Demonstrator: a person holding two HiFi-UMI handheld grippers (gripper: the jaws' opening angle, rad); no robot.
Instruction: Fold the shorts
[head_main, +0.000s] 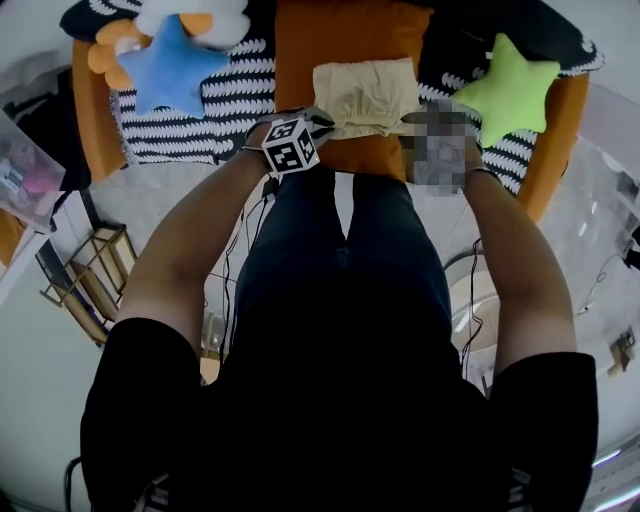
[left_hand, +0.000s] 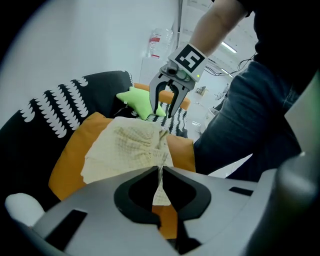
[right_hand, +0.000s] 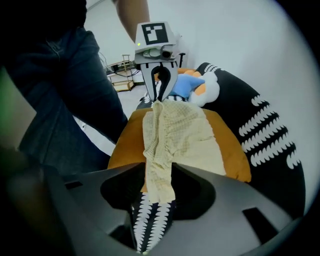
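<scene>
Cream shorts lie on an orange cushion.
Head view: left claw at shorts' near-left corner, green star pillow off right. Left gripper view: left claw closed tight, pinching a thin fabric edge; right claw opposite, jaws apart. Right gripper view: right claw roughly half open, strip of shorts hanging between jaws.

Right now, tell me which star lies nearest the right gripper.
The green star, just beyond the right gripper; the blue star lies far off on the left side.
</scene>
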